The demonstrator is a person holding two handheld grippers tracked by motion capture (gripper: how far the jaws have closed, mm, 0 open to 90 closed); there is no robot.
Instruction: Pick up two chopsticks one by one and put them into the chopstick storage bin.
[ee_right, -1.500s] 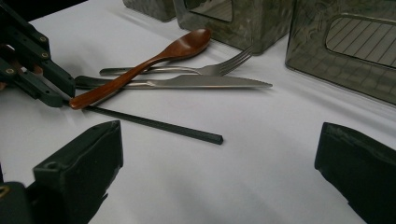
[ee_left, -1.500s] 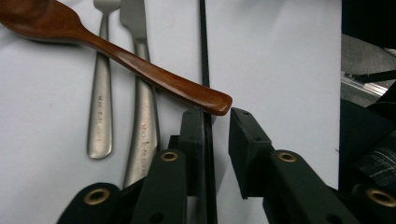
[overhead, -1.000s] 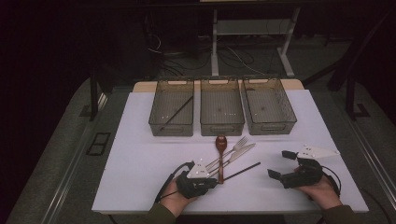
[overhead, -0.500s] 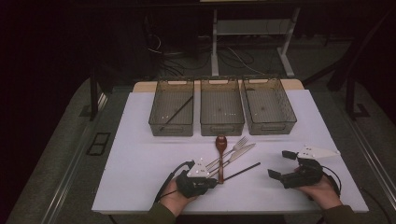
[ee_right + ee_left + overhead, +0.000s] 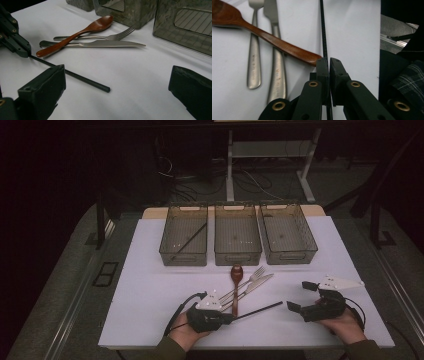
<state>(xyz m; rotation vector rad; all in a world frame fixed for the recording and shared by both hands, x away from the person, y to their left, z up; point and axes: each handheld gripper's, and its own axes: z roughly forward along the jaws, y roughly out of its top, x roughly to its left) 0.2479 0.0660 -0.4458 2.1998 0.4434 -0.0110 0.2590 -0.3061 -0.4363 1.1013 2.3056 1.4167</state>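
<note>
Your white counter (image 5: 150,285) takes up the middle of the high view, running from the lower edge up to the three bins. Those three clear bins (image 5: 238,240) stand side by side across its upper middle; the left bin (image 5: 183,242) has a thin black stick (image 5: 189,241) lying slantwise inside.

Your right tongs (image 5: 300,296) sit at the lower right of the high view, held in your right hand (image 5: 345,325), with the jaws spread wide and nothing between them; in the right gripper view the two black pads stand far apart at the bottom corners.

Your left tongs (image 5: 228,318) are at the lower middle of the high view. Their jaws are nearly together, pinched on the near end of a black chopstick (image 5: 260,310), which runs to the right and slightly upward from the tongs, low over the counter. In the left gripper view the chopstick (image 5: 323,37) runs straight up from between the pads.

Just above it in the high view lie a wooden spoon (image 5: 235,287), a fork (image 5: 247,281) and a knife (image 5: 252,287), the spoon handle crossing the other two.
</note>
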